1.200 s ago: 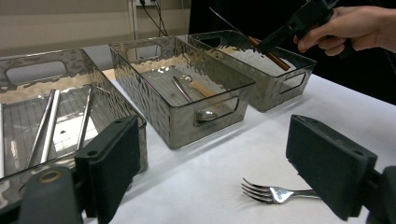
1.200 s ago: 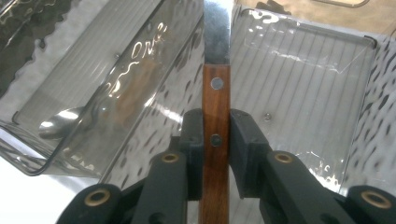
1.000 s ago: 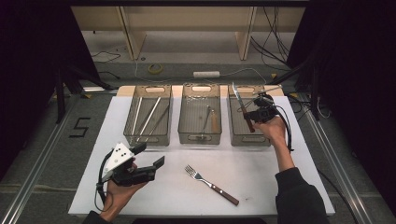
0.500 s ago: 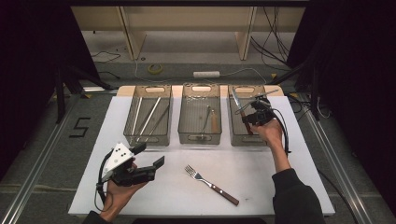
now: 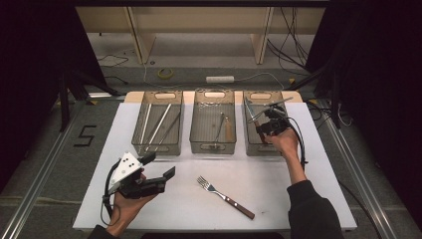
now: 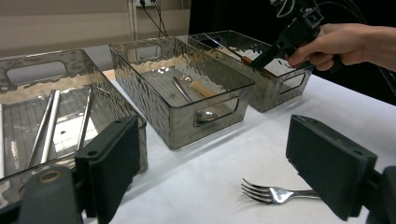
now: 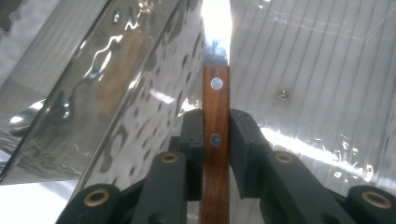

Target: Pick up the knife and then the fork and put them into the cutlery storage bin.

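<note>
right gripper view: the right gripper (image 7: 215, 135) is clenched on the wooden handle of a table knife (image 7: 215, 107), both pads pressing the riveted handle, the blade running up and away over the ribbed floor of the right-hand bin (image 7: 327, 70)

high view: the knife (image 5: 250, 110) is held above that bin (image 5: 255, 149), its blade slanting towards the bin's far left corner; another thin metal piece lies across the bin's far rim, too small to identify. taking the right-hand bin as landmark: the middle bin (image 5: 214, 147) stands just left of it and holds a spoon (image 5: 219, 130); the left bin (image 5: 158, 148) stands further left again with long steel utensils. a fork (image 5: 225, 196) lies on the white table top (image 5: 308, 199), nearer the person than the right-hand bin and to its left. the left gripper (image 5: 157, 172) rests over the near left part of the table, well apart from the right-hand bin, its jaws released and holding nothing

judgement: the knife is being placed in the right-hand bin. risks:
- grip is on the handle only, so the blade may pivot and strike the bin wall
- release from height would let it bounce or land across the rim
- the fork remains unsorted and needs a flat pick from the table
</note>
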